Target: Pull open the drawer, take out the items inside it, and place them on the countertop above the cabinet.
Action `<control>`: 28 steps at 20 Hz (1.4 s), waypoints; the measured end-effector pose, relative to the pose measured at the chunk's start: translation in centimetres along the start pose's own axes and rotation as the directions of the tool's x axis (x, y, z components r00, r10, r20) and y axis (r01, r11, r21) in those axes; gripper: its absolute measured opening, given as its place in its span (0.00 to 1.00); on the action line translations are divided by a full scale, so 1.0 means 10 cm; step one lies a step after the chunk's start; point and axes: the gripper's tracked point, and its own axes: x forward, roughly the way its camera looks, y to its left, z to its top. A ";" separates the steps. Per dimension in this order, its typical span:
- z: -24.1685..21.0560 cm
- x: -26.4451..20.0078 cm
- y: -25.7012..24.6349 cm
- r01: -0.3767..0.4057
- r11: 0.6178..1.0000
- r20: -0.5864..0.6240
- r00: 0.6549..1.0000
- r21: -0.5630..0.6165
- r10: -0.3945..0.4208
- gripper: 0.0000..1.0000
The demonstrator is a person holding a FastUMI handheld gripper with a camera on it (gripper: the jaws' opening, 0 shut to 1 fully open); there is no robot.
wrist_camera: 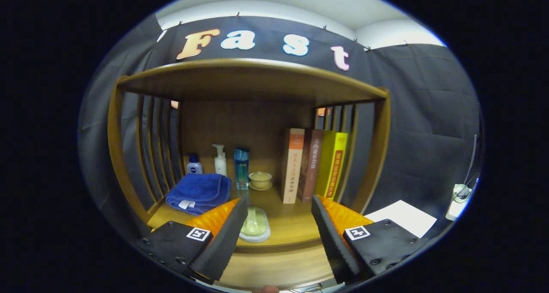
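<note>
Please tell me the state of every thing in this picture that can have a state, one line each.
hand-held gripper: open, holding nothing
soap dish: flat on the countertop, between the fingers
blue towel: folded, lying flat
pump bottle: upright
blue glass bottle: upright
small lidded cup: lid on
books: standing upright, side by side

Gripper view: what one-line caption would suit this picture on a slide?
Open gripper facing a wooden shelf holding a soap dish, blue towel, bottles and books.
</note>
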 end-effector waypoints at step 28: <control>-1.26 -1.97 0.18 -0.188 0.978 0.213 0.963 0.091 0.166 0.98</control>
